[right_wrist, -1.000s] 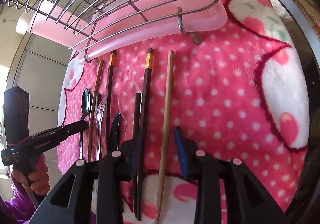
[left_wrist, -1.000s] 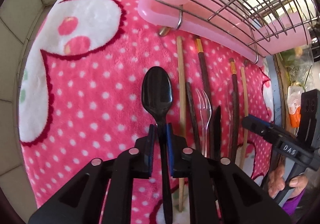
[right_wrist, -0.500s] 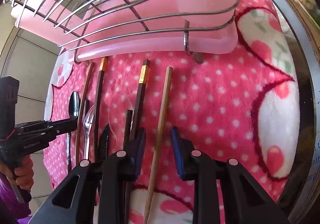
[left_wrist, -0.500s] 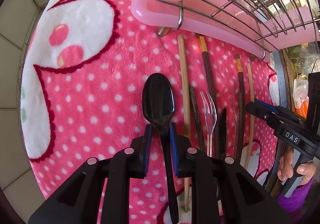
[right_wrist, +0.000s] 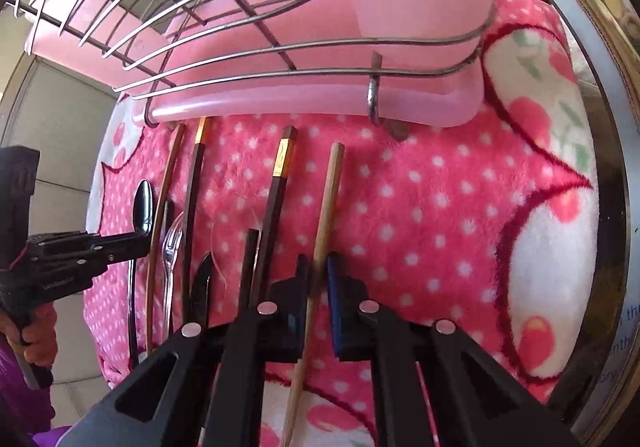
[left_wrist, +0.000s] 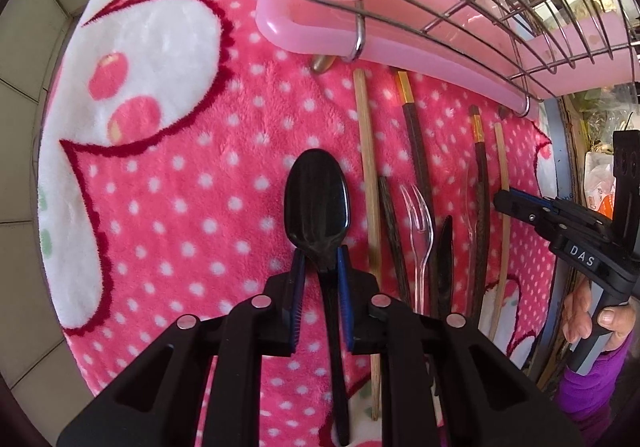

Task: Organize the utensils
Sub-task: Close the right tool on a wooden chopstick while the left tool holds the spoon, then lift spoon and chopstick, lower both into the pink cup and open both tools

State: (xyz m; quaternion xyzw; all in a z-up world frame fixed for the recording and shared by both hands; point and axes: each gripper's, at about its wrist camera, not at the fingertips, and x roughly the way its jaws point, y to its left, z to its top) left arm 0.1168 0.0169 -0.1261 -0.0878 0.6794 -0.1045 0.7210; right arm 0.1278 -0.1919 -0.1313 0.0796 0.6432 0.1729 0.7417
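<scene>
Two gripper views over a pink dotted blanket (left_wrist: 168,207). At 9 o'clock, the left gripper (left_wrist: 320,271) is clamped on a black spoon (left_wrist: 316,199) by its neck. Chopsticks, a clear fork (left_wrist: 418,223) and a knife (left_wrist: 444,247) lie in a row towards 3 o'clock, where the right gripper (right_wrist: 318,279) closes around a pale chopstick (right_wrist: 326,215). The rack (right_wrist: 260,59) at 12 o'clock looks empty; sorting seems barely begun.

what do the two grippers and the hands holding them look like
Both the left gripper and the right gripper are matte black plastic with blue finger pads and round silver bolts. The right one carries a white "DAS" label. Bare hands, purple sleeves; no cables visible.
</scene>
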